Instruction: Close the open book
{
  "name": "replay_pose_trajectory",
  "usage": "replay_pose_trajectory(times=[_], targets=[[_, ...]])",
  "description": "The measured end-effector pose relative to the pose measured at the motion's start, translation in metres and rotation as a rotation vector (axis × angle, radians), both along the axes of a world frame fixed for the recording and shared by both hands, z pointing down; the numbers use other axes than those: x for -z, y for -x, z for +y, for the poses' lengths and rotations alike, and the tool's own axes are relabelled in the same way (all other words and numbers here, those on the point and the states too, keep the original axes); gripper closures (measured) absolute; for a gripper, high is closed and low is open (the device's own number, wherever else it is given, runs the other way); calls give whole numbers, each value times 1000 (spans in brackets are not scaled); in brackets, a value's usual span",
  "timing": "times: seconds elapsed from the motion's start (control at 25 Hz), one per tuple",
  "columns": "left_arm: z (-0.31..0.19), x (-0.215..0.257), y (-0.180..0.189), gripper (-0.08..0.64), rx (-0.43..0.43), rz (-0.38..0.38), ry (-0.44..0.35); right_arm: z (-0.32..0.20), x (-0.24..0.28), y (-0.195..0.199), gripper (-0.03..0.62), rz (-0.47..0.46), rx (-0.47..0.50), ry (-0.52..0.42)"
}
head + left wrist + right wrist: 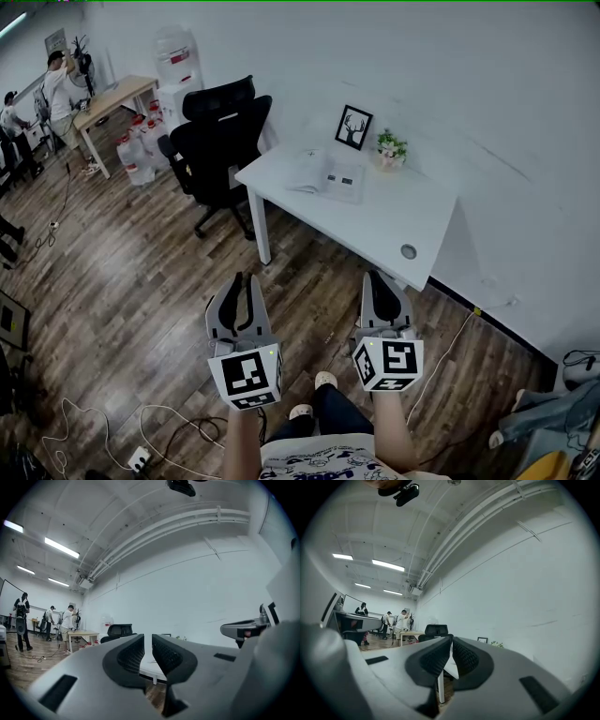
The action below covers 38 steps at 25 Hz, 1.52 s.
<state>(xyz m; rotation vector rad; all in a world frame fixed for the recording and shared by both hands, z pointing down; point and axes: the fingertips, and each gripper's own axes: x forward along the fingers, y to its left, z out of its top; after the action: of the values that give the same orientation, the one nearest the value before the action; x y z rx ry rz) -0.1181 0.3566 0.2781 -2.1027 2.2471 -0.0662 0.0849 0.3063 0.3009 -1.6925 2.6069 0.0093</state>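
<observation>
The open book [328, 176] lies flat on the white table [412, 211] by the wall, its pages facing up. Both grippers hang over the wooden floor, well short of the table's near edge. My left gripper [246, 277] points toward the table, jaws together with nothing between them. My right gripper [379, 275] is level with it on the right, also shut and empty. In the left gripper view the left gripper [147, 637] shows only a thin slit between its pads. In the right gripper view the right gripper [451, 639] has its tips touching, and the table [450, 667] shows behind them.
A framed deer picture [353, 127] and a small potted plant [391, 147] stand at the table's back. A black office chair [220, 141] sits at the table's left end. People stand by a wooden desk [117, 98] at far left. Cables and a power strip [138, 458] lie on the floor.
</observation>
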Motion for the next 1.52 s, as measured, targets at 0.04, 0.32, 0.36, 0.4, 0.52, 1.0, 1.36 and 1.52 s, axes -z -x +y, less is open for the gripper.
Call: replay_pose_trajectory(times=[0.04, 0.32, 0.36, 0.4, 0.52, 1.0, 1.36, 1.52], targets=[[-4, -1, 0, 528, -3, 4, -1, -4, -1, 0, 557, 0, 0, 1], [-42, -6, 1, 411, -17, 9, 6, -43, -7, 3, 557, -4, 6, 11], [-49, -6, 1, 411, -15, 7, 6, -52, -7, 3, 557, -7, 8, 11], [-56, -7, 1, 411, -12, 6, 6, -60, -8, 4, 557, -11, 12, 11], [-77, -9, 5, 411, 3, -1, 6, -85, -9, 7, 557, -16, 26, 5], [-190, 3, -1, 411, 63, -22, 4, -210, 1, 1, 557, -37, 80, -3], [-265, 1, 2, 411, 107, -9, -3, -291, 3, 7, 557, -33, 125, -12], [-293, -3, 0, 411, 111, -9, 2, -320, 0, 7, 557, -36, 131, -13]])
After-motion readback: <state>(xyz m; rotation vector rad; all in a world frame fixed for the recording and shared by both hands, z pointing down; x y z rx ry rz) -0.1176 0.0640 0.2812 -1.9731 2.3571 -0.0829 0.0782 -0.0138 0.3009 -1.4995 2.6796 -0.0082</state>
